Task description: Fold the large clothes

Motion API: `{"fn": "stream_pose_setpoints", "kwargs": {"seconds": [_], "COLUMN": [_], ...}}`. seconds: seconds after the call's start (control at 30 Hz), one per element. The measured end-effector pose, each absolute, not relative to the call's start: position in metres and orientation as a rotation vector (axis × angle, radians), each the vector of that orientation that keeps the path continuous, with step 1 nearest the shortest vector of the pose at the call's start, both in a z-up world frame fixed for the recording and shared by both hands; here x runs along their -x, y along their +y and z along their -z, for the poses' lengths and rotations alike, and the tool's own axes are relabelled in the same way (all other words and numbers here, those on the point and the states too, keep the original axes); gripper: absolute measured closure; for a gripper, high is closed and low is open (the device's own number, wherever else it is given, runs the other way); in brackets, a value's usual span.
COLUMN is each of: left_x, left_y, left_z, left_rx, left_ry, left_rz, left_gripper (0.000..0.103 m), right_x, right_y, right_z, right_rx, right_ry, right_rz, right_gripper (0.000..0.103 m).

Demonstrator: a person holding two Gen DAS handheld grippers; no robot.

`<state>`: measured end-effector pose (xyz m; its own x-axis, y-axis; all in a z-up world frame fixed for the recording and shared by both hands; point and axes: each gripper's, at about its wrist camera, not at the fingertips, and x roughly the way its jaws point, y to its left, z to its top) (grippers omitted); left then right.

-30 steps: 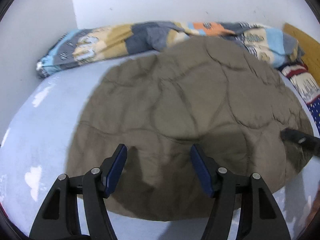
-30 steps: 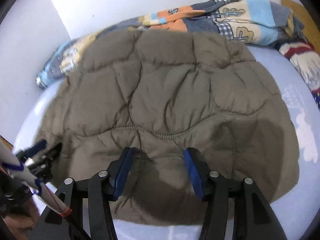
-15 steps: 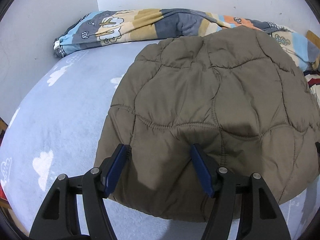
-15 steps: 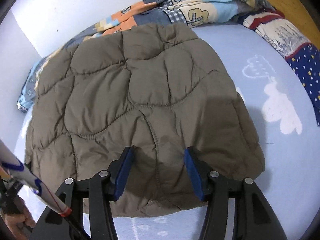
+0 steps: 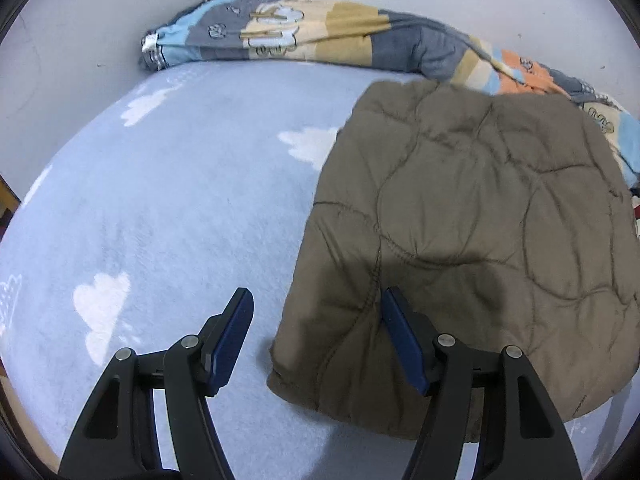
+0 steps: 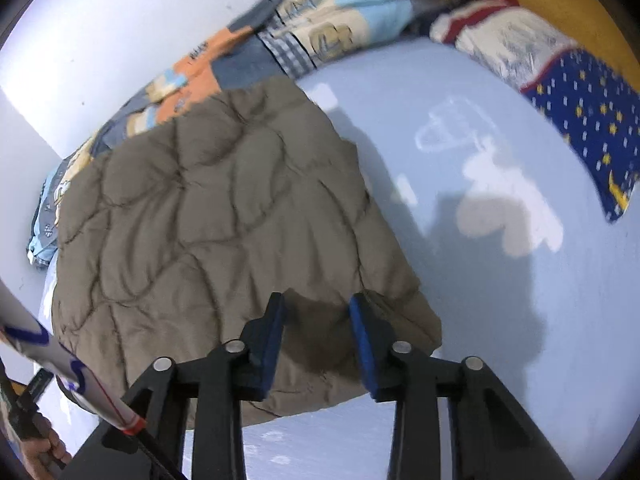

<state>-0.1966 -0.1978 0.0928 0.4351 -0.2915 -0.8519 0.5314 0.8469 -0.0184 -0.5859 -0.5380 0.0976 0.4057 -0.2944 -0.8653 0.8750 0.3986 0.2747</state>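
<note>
A folded olive-brown quilted jacket (image 5: pixel 472 232) lies flat on the light blue bed sheet (image 5: pixel 180 200); it also shows in the right wrist view (image 6: pixel 224 232). My left gripper (image 5: pixel 316 312) is open and empty above the jacket's near left corner. My right gripper (image 6: pixel 316 316) is open and empty above the jacket's near right corner. Neither gripper holds cloth.
A patterned blanket (image 5: pixel 320 36) lies bunched along the white wall behind the jacket. A dark blue starred pillow (image 6: pixel 588 120) sits at the right, by a wooden headboard (image 6: pixel 576 0). The person's left hand and gripper handle (image 6: pixel 36 424) show at lower left.
Both grippers have pulled back and apart from the jacket's middle: the left view swung left, the right view swung right. The jacket lies still.
</note>
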Motion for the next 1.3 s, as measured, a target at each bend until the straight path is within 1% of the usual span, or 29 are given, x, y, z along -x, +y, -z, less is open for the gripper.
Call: {"fn": "stream_pose_setpoints", "kwargs": {"seconds": [0.17,0.3,0.33,0.37,0.4,0.6,0.67,0.8,1.0,1.03,1.17,1.3], "left_x": [0.192,0.186,0.185,0.186,0.186,0.195,0.201,0.210,0.210,0.209,0.206,0.201], "left_y": [-0.198,-0.177,-0.169,-0.162,-0.154,-0.106,-0.093,-0.075,-0.081,-0.083,-0.093,-0.099], "left_z": [-0.095,-0.108,-0.111,-0.112,-0.113,-0.111,-0.107,-0.095,-0.089,-0.089,-0.084,-0.079], "left_rx": [-0.246,-0.138,-0.113,-0.094,-0.072,0.048,0.077,0.151,0.185,0.193,0.255,0.323], "left_ry": [1.029,1.053,1.060,1.065,1.074,1.127,1.144,1.201,1.224,1.229,1.271,1.285], "left_rz": [0.523,0.535,0.531,0.529,0.524,0.523,0.524,0.529,0.540,0.545,0.590,0.582], "left_gripper": [0.037,0.037,0.037,0.037,0.037,0.037,0.037,0.037,0.037,0.037,0.036,0.034], "right_x": [0.584,0.596,0.600,0.605,0.612,0.665,0.687,0.718,0.728,0.726,0.721,0.712], "right_y": [-0.539,-0.541,-0.541,-0.540,-0.539,-0.530,-0.524,-0.511,-0.503,-0.504,-0.512,-0.521], "right_z": [-0.088,-0.104,-0.109,-0.114,-0.118,-0.126,-0.129,-0.127,-0.113,-0.111,-0.102,-0.088], "right_rx": [-0.855,-0.892,-0.888,-0.880,-0.878,-0.996,-1.035,-1.080,-1.148,-1.153,-1.179,-1.274], "right_ry": [0.853,0.791,0.777,0.767,0.758,0.668,0.628,0.591,0.583,0.584,0.573,0.520], "right_rz": [0.841,0.824,0.827,0.832,0.838,0.819,0.825,0.832,0.824,0.820,0.838,0.792], "right_gripper": [0.067,0.067,0.066,0.061,0.060,0.057,0.051,0.051,0.050,0.049,0.038,0.036]}}
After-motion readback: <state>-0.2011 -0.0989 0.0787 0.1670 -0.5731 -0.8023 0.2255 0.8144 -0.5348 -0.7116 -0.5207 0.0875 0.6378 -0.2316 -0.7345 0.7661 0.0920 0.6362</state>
